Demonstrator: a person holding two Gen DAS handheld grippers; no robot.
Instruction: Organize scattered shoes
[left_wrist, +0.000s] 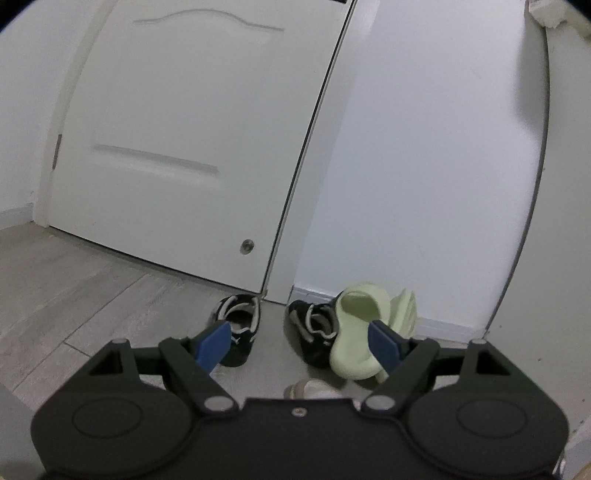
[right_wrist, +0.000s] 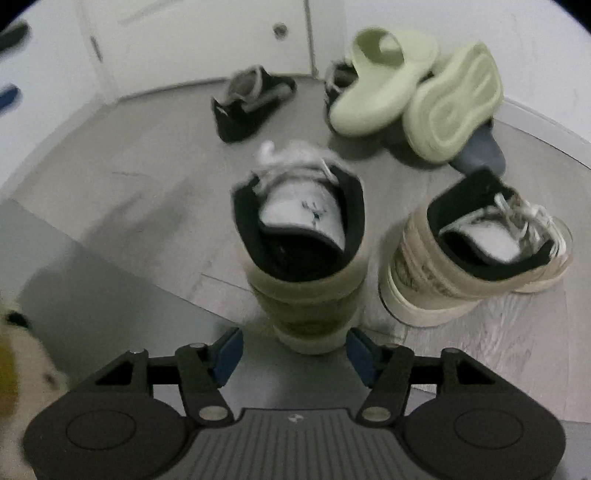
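Observation:
In the right wrist view my right gripper (right_wrist: 293, 350) is open, its blue pads on either side of the heel of a beige sneaker (right_wrist: 303, 258). Its mate (right_wrist: 469, 251) stands to the right. Beyond lie a black sneaker (right_wrist: 251, 103), a pale green slide (right_wrist: 380, 77) lying on a second black sneaker (right_wrist: 334, 79), an overturned green slide (right_wrist: 450, 103) and a grey shoe (right_wrist: 480, 147). In the left wrist view my left gripper (left_wrist: 301, 339) is open and empty above the floor, short of the black sneakers (left_wrist: 240, 328) (left_wrist: 314, 332) and the green slide (left_wrist: 358, 332).
A white door (left_wrist: 184, 147) with a floor stop and a white wall (left_wrist: 424, 166) with a baseboard stand behind the shoes. The floor (left_wrist: 74, 295) is grey wood-look plank. A yellow and white object (right_wrist: 14, 350) sits at the left edge of the right wrist view.

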